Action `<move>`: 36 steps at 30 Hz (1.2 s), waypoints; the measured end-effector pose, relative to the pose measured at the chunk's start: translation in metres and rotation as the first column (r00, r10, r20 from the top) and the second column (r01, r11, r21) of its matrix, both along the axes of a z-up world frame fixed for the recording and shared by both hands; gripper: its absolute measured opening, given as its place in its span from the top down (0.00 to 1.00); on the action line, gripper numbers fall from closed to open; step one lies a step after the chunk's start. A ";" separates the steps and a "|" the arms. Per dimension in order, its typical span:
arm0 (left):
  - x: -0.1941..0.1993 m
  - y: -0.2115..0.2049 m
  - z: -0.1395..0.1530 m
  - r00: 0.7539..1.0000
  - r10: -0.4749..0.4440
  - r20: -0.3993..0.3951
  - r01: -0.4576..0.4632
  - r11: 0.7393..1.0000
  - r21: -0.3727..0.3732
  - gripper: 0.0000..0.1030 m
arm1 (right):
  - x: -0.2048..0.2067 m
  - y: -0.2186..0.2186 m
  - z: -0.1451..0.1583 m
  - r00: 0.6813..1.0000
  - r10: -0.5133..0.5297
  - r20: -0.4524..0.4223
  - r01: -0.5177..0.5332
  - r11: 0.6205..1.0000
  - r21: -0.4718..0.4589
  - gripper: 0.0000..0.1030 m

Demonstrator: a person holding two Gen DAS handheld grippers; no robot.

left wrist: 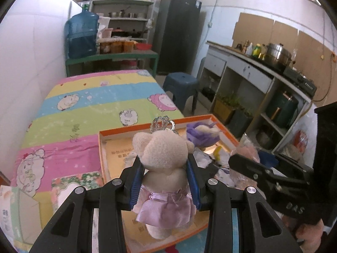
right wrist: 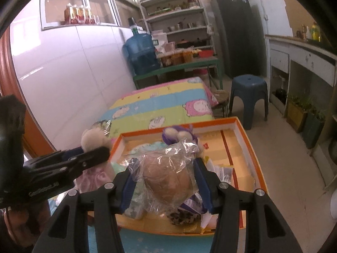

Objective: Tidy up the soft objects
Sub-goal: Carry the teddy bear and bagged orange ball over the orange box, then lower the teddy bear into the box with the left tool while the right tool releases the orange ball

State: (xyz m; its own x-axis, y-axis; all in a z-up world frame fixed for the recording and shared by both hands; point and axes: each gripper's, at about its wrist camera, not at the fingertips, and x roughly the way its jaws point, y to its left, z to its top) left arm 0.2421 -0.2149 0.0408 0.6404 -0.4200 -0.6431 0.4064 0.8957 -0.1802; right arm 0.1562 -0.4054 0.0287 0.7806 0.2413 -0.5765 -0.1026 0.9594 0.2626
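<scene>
Left wrist view first: the left gripper (left wrist: 166, 177) has its blue-padded fingers (left wrist: 136, 182) clamped on the body of a cream teddy bear (left wrist: 163, 151) in a shiny pink skirt, a small silver tiara (left wrist: 162, 124) on its head, and the bear hangs upright above the near left part of the orange box (left wrist: 101, 145). The box sits on the desk (left wrist: 84, 105), which wears a bright striped cover with cartoon sheep. Deeper in the box lies a purple plush toy (left wrist: 202, 133) among papers and wrappers, and the right gripper (left wrist: 261, 168) cuts in from the right edge, a crinkly plastic bag (left wrist: 245, 150) showing beside it. A tissue box (left wrist: 19, 208) sits at the lower left. Over to the right wrist view: the right gripper (right wrist: 166, 179) has its fingers (right wrist: 203, 186) squeezed on a clear plastic bag holding a brownish soft object (right wrist: 168, 177), raised over the middle of the orange box (right wrist: 250, 147). The purple plush toy (right wrist: 179, 136) peeks out just behind the bag. On the left, the left gripper (right wrist: 92, 155) carries the teddy bear (right wrist: 94, 141) at the box's left rim, pink skirt dangling. A blue stool (right wrist: 248, 92) stands on the floor beyond the desk (right wrist: 164, 103).
</scene>
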 end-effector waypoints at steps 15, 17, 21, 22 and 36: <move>0.051 -0.022 -0.036 0.997 -0.002 -0.075 0.003 1.000 0.009 0.60 | 0.047 -0.001 -0.034 0.997 -0.026 -0.068 0.022 0.998 -0.057 0.49; 0.055 -0.023 -0.041 0.997 -0.004 -0.080 0.005 1.000 0.007 0.60 | 0.051 0.003 -0.039 0.997 -0.030 -0.074 0.024 0.997 -0.078 0.48; 0.058 -0.018 -0.046 0.997 -0.013 -0.075 0.012 1.000 -0.014 0.57 | 0.056 0.007 -0.048 0.994 -0.038 -0.102 0.026 0.993 -0.112 0.47; 0.058 -0.017 -0.046 0.997 -0.014 -0.078 0.013 1.000 -0.021 0.56 | 0.055 0.007 -0.049 0.994 -0.038 -0.098 0.027 0.993 -0.112 0.47; 0.051 -0.013 -0.048 0.990 -0.055 -0.127 0.045 0.996 -0.081 0.29 | 0.036 0.007 -0.041 0.997 -0.041 -0.062 0.035 0.994 -0.099 0.36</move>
